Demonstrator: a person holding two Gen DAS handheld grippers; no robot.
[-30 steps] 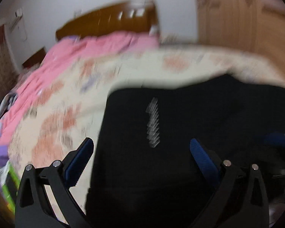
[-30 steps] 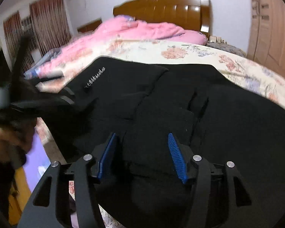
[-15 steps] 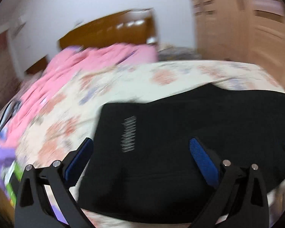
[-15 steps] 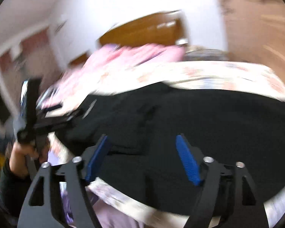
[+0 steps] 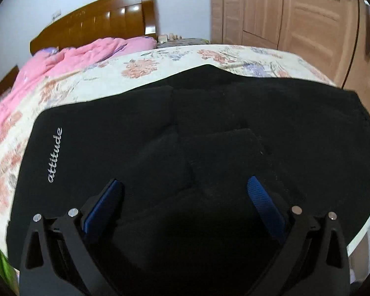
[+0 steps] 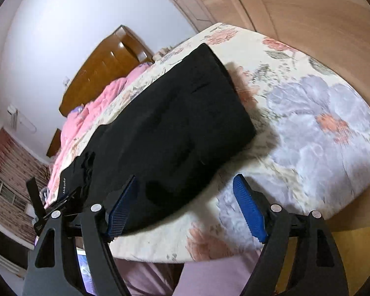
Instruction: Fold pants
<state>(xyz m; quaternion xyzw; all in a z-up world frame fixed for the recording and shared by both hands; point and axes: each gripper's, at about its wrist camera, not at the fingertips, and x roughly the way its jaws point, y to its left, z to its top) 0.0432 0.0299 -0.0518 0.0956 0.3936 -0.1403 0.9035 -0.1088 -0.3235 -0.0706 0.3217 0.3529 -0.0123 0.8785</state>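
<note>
Black pants spread flat across the bed. Left tongs spread wide above them, empty. Right tongs just widened, empty, pants' hem apparently at ten o'clock.

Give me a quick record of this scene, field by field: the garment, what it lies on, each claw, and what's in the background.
garment: black pants, lying partly folded, with "attitude" lettering
surface: floral bedsheet
left claw: open over the pants, holding nothing
right claw: open, just widened, nothing gripped, at the pants' end near the bed's edge
background: pink quilt, wooden headboard, wardrobe doors
</note>
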